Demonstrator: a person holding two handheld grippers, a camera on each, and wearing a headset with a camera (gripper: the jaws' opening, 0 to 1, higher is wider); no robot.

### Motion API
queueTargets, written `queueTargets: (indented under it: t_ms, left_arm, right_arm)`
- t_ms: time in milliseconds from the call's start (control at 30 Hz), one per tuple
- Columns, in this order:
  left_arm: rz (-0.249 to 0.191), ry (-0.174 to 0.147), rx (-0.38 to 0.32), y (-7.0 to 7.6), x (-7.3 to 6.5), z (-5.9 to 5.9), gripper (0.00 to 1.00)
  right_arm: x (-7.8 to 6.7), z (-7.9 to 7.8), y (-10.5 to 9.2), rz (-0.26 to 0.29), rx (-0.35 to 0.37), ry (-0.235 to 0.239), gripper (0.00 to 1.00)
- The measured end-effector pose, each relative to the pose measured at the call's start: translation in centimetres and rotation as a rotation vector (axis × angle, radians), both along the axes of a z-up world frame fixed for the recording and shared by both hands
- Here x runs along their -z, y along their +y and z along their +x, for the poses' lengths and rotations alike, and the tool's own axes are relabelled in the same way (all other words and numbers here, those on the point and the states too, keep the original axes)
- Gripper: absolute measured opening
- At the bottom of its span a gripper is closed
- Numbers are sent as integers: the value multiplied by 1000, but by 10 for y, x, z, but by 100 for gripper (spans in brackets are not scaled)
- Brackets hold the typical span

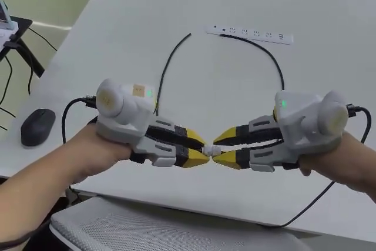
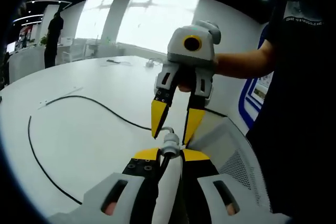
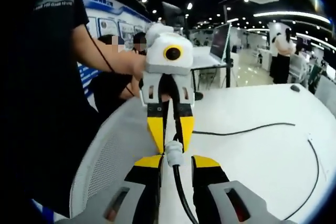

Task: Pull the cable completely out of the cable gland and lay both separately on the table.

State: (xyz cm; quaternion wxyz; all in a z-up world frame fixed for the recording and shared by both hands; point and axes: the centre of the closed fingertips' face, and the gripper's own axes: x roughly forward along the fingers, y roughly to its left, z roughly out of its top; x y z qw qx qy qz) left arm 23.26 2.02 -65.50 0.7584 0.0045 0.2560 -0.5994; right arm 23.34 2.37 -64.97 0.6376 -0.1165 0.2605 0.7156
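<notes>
Left claw (image 2: pixel 170 155) grips cable gland (image 2: pixel 170 143); cable (image 3: pixel 178 187) threads open right claw (image 3: pixel 176 162).

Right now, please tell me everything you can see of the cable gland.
The cable gland is small, pale grey-white, plastic by its look, with a round end. It is held in the air near the front edge of the table, pinched by the left gripper; the right gripper flanks its other end. A black cable leaves it between the right gripper's jaws.
</notes>
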Motion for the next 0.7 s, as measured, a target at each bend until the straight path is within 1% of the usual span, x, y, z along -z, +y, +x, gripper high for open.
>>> queueTargets:
  t_ms: [33, 67, 100, 133, 167, 200, 233, 300, 333, 433, 467, 500, 533, 567, 633, 700]
  left_arm:
    - [3, -3, 2, 0, 0, 0, 15]
    - [6, -12, 5, 0, 1, 0, 15]
    - [8, -16, 7, 0, 1, -1, 15]
    - [9, -22, 9, 0, 1, -1, 15]
    - [10, -24, 10, 0, 1, -1, 15]
    - [12, -28, 13, 0, 1, -1, 15]
    - [14, -30, 15, 0, 1, -1, 15]
    - [22, -43, 21, -1, 1, -2, 15]
    - [26, -47, 24, -1, 2, -2, 15]
    - [30, -59, 32, -1, 1, -2, 15]
    - [31, -62, 33, -1, 0, -2, 15]
    - [32, -66, 35, -1, 0, -2, 15]
    - [35, -68, 36, -1, 0, -2, 15]
    - [35, -70, 37, -1, 0, -2, 15]
    - [36, -74, 38, -1, 0, -2, 15]
    - [38, -74, 39, -1, 0, -2, 15]
  right_arm:
    - [-3, 1, -1, 22, 7, 62, 19]
    - [-4, 1, -2, 21, 20, 124, 20]
    - [-4, 3, -4, 17, 44, 211, 22]
    - [-6, 6, -5, 26, 54, 254, 23]
    - [-8, 7, -5, 36, 65, 343, 23]
    - [-8, 5, -6, 32, 67, 384, 23]
    - [-8, 5, -7, 24, 71, 481, 24]
    - [-8, 6, -7, 33, 73, 537, 24]
    - [-6, 2, -8, 21, 58, 577, 23]
    - [3, 1, -8, -17, 51, 596, 22]
    - [4, 1, -6, -12, 50, 599, 20]
    - [4, 1, -5, -8, 52, 615, 19]
    - [1, -1, -3, 5, 53, 652, 19]
    - [-1, -2, -2, 14, 51, 666, 18]
    - [-2, -2, -1, 27, 50, 667, 16]
    - [-2, -4, 0, 24, 45, 678, 15]
